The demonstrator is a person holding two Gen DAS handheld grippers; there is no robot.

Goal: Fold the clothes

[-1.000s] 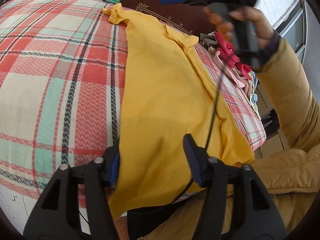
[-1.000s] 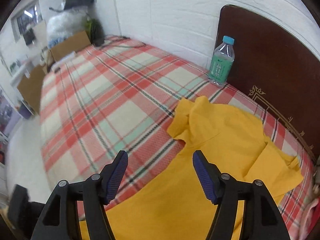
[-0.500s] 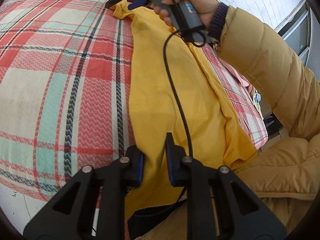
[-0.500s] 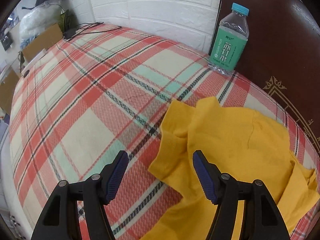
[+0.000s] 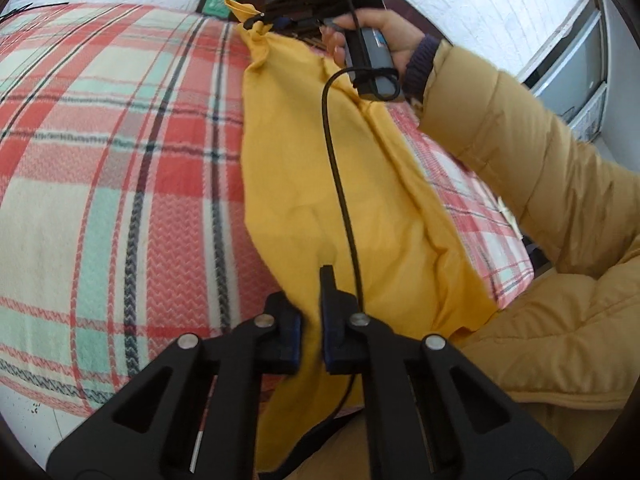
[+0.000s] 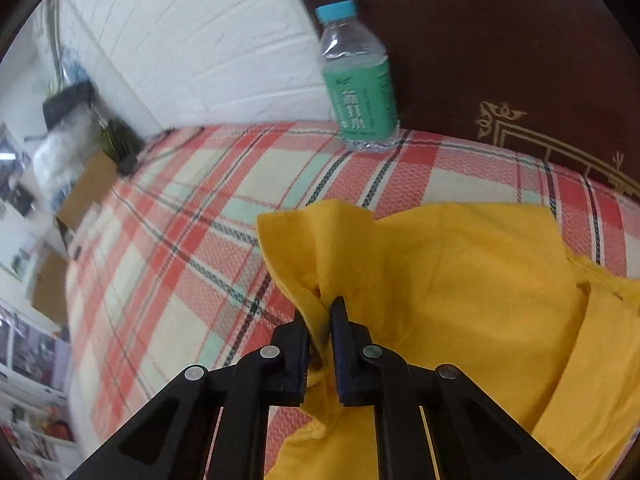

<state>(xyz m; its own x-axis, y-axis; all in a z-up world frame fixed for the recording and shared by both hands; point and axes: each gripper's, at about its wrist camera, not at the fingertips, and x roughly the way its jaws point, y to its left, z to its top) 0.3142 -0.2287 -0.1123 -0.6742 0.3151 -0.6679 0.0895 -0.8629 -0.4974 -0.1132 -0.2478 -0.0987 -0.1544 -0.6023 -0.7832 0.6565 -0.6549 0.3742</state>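
Note:
A yellow shirt (image 5: 304, 168) lies lengthwise on a plaid bed cover (image 5: 100, 160). My left gripper (image 5: 310, 300) is shut on the shirt's near hem, with yellow cloth pinched between its blue pads. In the right wrist view my right gripper (image 6: 322, 320) is shut on the bunched sleeve of the same yellow shirt (image 6: 460, 280). In the left wrist view that right gripper (image 5: 260, 26) shows at the far end, held by a hand, with the sleeve gathered in its tips. A black cable (image 5: 336, 168) trails across the shirt.
A water bottle with a green label (image 6: 358, 84) stands on the bed against a dark wooden headboard (image 6: 500, 52). The person's tan padded sleeve (image 5: 520, 168) reaches over the bed's right side. Cardboard boxes and clutter (image 6: 72, 184) lie beyond the far edge of the bed.
Both grippers have shut on the yellow shirt: the left on the near hem, the right on the sleeve after moving down and rolling. The sleeve now bunches at the right tips.

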